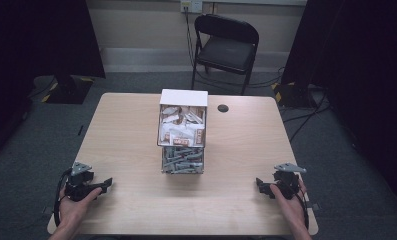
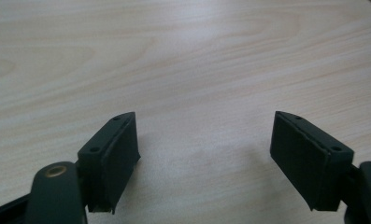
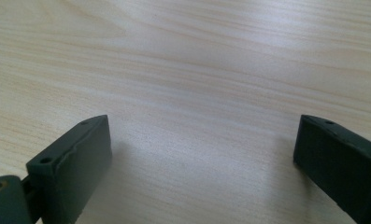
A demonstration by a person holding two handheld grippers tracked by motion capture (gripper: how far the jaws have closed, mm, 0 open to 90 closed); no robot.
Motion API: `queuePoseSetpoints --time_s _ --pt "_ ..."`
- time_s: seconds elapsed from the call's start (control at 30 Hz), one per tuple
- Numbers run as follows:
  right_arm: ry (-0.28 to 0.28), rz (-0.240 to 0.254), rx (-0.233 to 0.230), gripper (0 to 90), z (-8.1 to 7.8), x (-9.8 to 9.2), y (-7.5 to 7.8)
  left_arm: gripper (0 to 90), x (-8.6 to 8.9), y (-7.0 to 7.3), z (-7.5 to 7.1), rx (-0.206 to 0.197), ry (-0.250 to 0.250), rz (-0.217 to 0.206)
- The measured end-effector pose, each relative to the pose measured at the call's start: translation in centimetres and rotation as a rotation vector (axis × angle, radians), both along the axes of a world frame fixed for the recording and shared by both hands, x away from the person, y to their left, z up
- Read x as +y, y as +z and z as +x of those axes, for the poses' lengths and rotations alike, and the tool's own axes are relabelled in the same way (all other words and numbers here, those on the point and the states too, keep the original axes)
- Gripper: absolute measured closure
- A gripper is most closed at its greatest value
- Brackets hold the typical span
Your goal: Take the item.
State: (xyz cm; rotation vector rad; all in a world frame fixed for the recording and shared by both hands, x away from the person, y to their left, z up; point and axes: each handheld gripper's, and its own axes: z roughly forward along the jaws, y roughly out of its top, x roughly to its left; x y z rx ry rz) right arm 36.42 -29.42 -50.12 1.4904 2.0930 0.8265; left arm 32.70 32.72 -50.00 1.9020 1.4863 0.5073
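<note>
A two-tier clear box (image 1: pixel 182 132) stands mid-table, its white lid up at the back. The upper tier holds white and brown packets, the lower tier (image 1: pixel 182 160) grey pieces. My left gripper (image 1: pixel 107 184) rests near the table's front left corner in a hand, jaws pointing right. In the left gripper view its jaws (image 2: pixel 204 154) stand apart over bare wood with nothing between them. My right gripper (image 1: pixel 259 183) rests at the front right in the other hand, jaws pointing left. Its jaws (image 3: pixel 202 163) stand wide apart over bare wood, holding nothing.
The light wooden table (image 1: pixel 131 135) has a round black cable hole (image 1: pixel 223 108) near its far edge. A black folding chair (image 1: pixel 225 47) stands behind the table. Dark curtains hang at both sides, with cables on the grey floor at the right.
</note>
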Motion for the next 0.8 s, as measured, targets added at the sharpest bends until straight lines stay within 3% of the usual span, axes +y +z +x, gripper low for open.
queuePoseSetpoints --time_s 0.13,0.37,0.47,0.7,0.8 --pt "0.000 0.000 0.000 3.7 0.0 0.0 0.0 23.7 -0.1 0.2 -0.1 -0.012 -0.015 -0.011" --pt "0.000 0.000 0.000 3.7 0.0 0.0 0.0 30.1 -1.1 1.1 -0.4 -0.047 -0.072 0.011" --pt "0.000 0.000 0.000 3.7 0.0 0.0 0.0 32.1 -1.5 1.5 -0.5 -0.040 -0.084 -0.027" --pt "0.000 0.000 0.000 3.7 0.0 0.0 0.0 37.7 -2.2 2.1 -0.8 -0.066 -0.122 -0.038" --pt "0.000 0.000 0.000 3.7 0.0 0.0 0.0 39.7 -2.4 2.3 -0.9 -0.057 -0.127 -0.102"
